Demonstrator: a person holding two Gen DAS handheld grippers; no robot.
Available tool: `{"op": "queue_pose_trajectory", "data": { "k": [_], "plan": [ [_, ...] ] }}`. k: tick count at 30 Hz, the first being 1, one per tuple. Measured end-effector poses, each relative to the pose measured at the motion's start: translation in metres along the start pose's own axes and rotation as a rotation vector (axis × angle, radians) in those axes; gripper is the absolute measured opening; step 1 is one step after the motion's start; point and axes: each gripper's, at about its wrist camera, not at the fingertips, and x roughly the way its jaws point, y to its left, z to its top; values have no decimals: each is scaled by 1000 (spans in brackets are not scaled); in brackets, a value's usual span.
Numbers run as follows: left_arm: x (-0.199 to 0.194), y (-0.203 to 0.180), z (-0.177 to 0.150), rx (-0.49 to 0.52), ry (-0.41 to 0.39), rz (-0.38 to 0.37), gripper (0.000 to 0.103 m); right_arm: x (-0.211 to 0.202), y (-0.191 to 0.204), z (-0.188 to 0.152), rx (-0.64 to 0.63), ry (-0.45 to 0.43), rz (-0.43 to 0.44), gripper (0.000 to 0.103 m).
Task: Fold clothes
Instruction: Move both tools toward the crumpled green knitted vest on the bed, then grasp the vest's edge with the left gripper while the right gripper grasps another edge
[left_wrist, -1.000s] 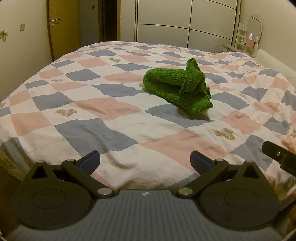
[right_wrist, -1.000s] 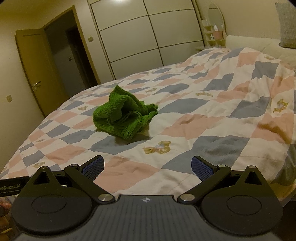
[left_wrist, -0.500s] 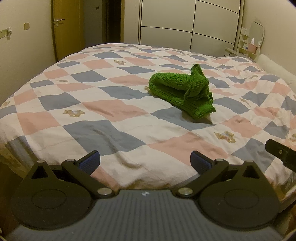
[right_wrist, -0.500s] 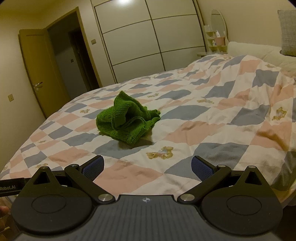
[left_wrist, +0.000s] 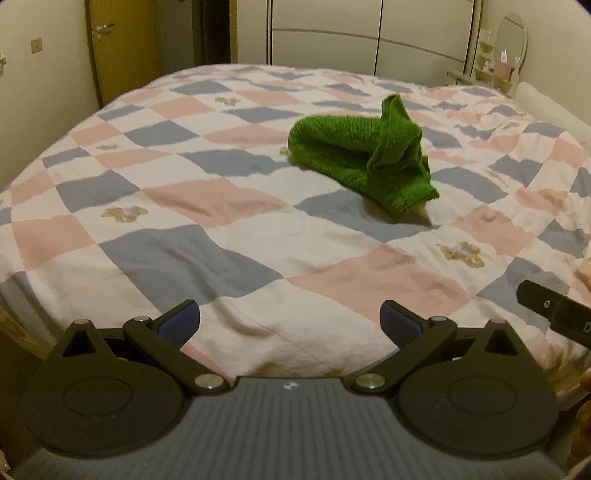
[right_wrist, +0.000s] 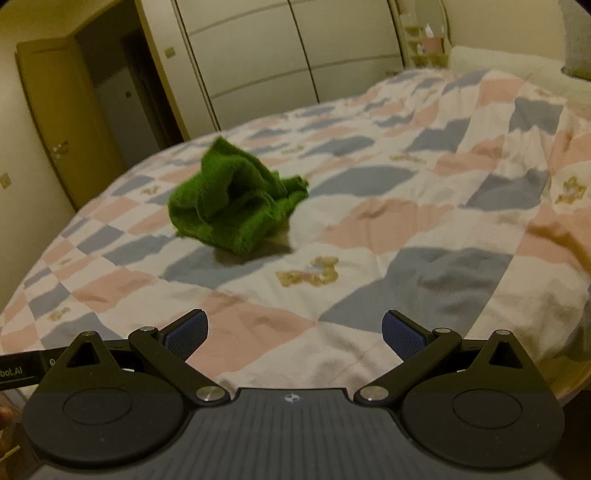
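The left claw (left_wrist: 290, 321) is spread wide and holds nothing — it hangs over the near edge of the bed (left_wrist: 221, 206). The right claw (right_wrist: 294, 332) is likewise spread and empty. Farther off, well apart from both, a crumpled green knit garment (left_wrist: 360, 158) lies on the checked quilt.

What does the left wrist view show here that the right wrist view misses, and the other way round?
Only the left wrist view shows the round mirror and the right gripper's tip at its edge. Only the right wrist view shows the grey pillow and the dark open doorway. Both show the crumpled green sweater untouched on the checked quilt, and their own gripper open: left gripper, right gripper.
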Motion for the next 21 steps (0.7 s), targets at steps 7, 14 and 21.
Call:
{"op": "queue_pose_trajectory", "data": {
  "k": [7,14,21],
  "plan": [
    [43,-8,6,20,38,19,102,41,-9,0,0,59,-23,103],
    [82,-13,26,59,24,44,102,76,-18,14,-24,39,-8,103],
    [117,-27,47,140,-1,26,102,118,-20,30,-63,23,37,103]
  ]
}}
